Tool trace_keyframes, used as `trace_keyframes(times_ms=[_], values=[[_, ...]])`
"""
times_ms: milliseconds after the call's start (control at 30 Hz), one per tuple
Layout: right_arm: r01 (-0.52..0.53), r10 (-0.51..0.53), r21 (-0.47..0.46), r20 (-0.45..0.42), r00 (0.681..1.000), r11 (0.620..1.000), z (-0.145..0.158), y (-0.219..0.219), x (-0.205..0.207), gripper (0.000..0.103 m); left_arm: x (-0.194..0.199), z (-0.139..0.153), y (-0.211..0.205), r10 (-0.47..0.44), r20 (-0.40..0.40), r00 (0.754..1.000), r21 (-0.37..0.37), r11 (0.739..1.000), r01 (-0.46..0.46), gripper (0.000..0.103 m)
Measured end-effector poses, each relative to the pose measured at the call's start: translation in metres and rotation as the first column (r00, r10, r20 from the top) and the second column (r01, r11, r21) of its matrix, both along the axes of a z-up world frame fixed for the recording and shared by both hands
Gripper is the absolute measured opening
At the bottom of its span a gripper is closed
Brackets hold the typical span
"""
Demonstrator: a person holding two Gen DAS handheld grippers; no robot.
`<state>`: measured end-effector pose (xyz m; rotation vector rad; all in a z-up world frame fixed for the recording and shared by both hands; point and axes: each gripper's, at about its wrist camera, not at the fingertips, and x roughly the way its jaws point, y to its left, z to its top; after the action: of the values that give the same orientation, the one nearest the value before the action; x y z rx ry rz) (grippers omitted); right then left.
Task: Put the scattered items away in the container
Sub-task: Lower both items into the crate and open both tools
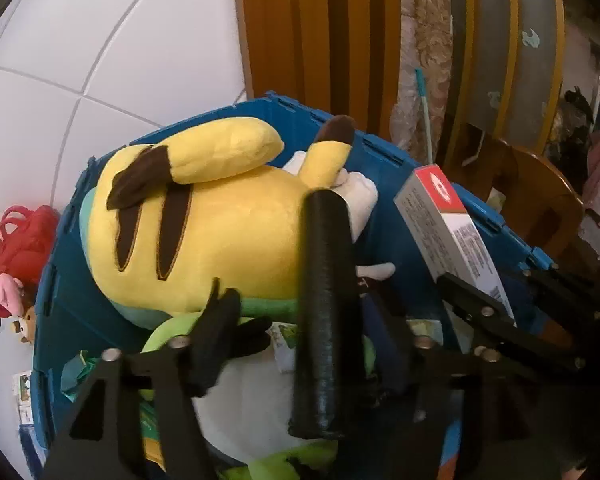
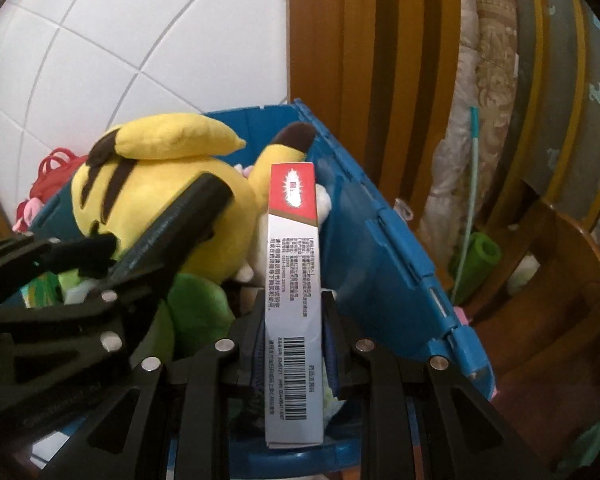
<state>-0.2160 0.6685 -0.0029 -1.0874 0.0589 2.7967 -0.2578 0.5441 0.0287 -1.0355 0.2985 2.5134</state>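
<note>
Cardboard, thin-walled and printed with a red end panel and a barcode, makes up the long box [image 2: 294,300] that the right gripper [image 2: 294,320] clamps across its narrow faces near the barcode end; the jaws are closed on it and the carton stands up between them, its red end projecting over the open blue container [image 2: 384,248]. By appearance it is light and stiff along its length but easily crushed across the flat sides, so the present hold on the narrow edges, low on the carton, is judged sound; its glossy surface may slip if the pinch is relaxed before it is over the contents. A black cylinder [image 1: 324,312], rigid and smooth, lies between the fingers of the left gripper [image 1: 304,344], whose jaws stand apart with visible gaps either side and do not press on it; whether it rests on the toys beneath cannot be told. A bar of this kind is best taken at mid-length, across its round section. Both grippers point obliquely downward into the container from its near edge, the left toward the middle, the right beside the right-hand wall. A yellow plush toy [image 1: 204,216], soft and bulky, already fills the far half of the container over green and white soft items. Red cord [image 1: 24,240] lies on the floor outside the left wall.
</note>
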Motion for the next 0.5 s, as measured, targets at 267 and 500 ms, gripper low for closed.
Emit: trace_keyframes(times_ms=[267,500], values=[[0.028,-0.028,0.033,-0.001,1.0,0.999,0.001,0.009,0.005,0.055,0.001,0.002,-0.01,0.023,-0.012,1.0,0.017,1.0,-0.023,0.074],[0.064,-0.062,0.042,-0.04,0.997,0.997,0.012,0.015,0.016,0.092,0.012,0.01,-0.028,0.045,-0.042,0.998,0.043,0.998,-0.044,0.081]])
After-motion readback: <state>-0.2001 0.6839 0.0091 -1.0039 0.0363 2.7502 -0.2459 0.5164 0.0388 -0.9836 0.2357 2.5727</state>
